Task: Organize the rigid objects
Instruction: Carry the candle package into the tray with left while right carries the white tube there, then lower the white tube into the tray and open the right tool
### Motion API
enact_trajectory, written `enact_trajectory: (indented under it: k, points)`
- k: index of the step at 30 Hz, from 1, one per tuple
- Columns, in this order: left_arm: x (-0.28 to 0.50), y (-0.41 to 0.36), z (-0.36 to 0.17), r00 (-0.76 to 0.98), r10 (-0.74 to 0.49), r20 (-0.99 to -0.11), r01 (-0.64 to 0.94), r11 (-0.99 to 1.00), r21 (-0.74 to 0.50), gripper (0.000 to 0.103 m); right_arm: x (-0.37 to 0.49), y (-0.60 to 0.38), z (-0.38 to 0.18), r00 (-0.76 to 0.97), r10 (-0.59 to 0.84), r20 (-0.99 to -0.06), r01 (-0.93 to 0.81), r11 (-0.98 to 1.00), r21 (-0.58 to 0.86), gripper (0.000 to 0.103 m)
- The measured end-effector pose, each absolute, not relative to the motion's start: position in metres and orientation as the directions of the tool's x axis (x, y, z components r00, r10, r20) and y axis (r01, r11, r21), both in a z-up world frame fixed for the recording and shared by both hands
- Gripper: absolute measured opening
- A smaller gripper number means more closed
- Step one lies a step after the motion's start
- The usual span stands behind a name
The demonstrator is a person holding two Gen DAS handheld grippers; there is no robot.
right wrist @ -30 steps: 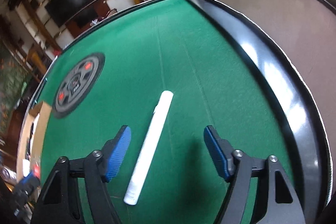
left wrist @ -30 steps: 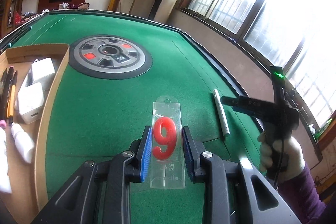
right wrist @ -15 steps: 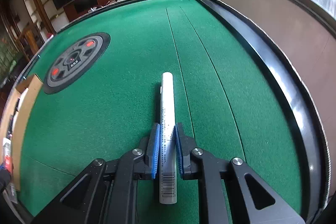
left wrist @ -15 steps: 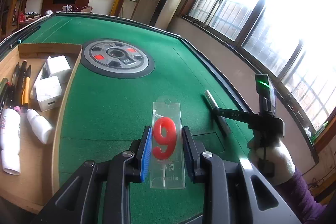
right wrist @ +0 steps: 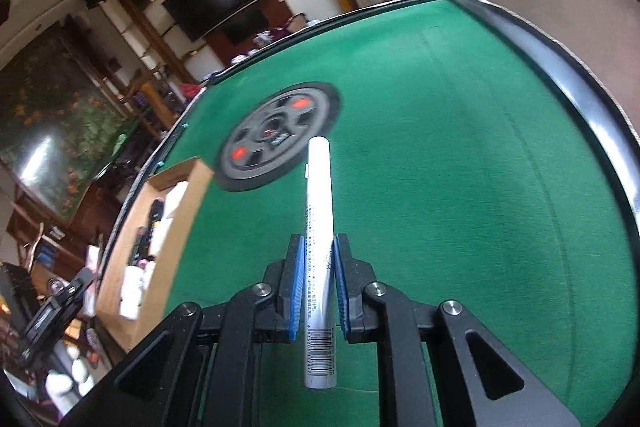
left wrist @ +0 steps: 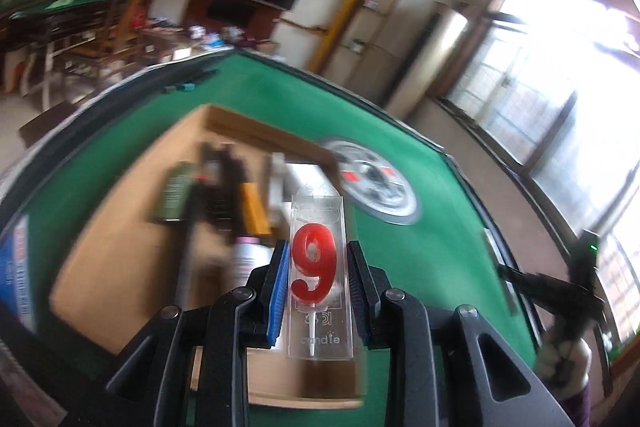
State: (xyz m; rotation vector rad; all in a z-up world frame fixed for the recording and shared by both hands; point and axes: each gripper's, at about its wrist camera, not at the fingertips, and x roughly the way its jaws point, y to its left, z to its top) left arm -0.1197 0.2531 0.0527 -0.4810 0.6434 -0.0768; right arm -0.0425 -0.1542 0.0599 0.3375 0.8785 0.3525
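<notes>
The left gripper [left wrist: 318, 293] is clamped on a clear plastic packet holding a red number-nine candle [left wrist: 316, 267], carried upright above a shallow brown cardboard tray [left wrist: 120, 227] whose blurred contents include pens and white bottles. The right gripper [right wrist: 319, 283] is closed on a white cylindrical marker pen [right wrist: 319, 227], which lies along its blue-padded fingers [right wrist: 298, 291] and points out over the green felt table [right wrist: 460, 167], toward the round grey and black centre panel [right wrist: 276, 135].
</notes>
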Motion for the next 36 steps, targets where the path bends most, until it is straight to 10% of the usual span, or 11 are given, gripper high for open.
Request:
enact_trajectory:
  k: [18,22,36]
  points:
    - [-0.074,0.302,-0.007,0.651,-0.072,-0.756,-0.304,0.888,-0.347,0.038,-0.045,0.005,0.083,0.353,0.655,-0.668,-0.445,0.746,0.496,0.014]
    - [-0.069,0.288,-0.005,0.655,-0.058,-0.754,-0.256,0.921,-0.293,0.063,-0.047,0.025,0.082,0.324,0.656,-0.682,-0.467,0.737,0.488,0.014]
    - [-0.138,0.335,0.036,0.821,-0.086,-0.564,-0.25,0.835,-0.491,0.07,-0.028,0.102,0.053,0.148,0.692,-0.706,-0.451,0.683,0.575,0.014]
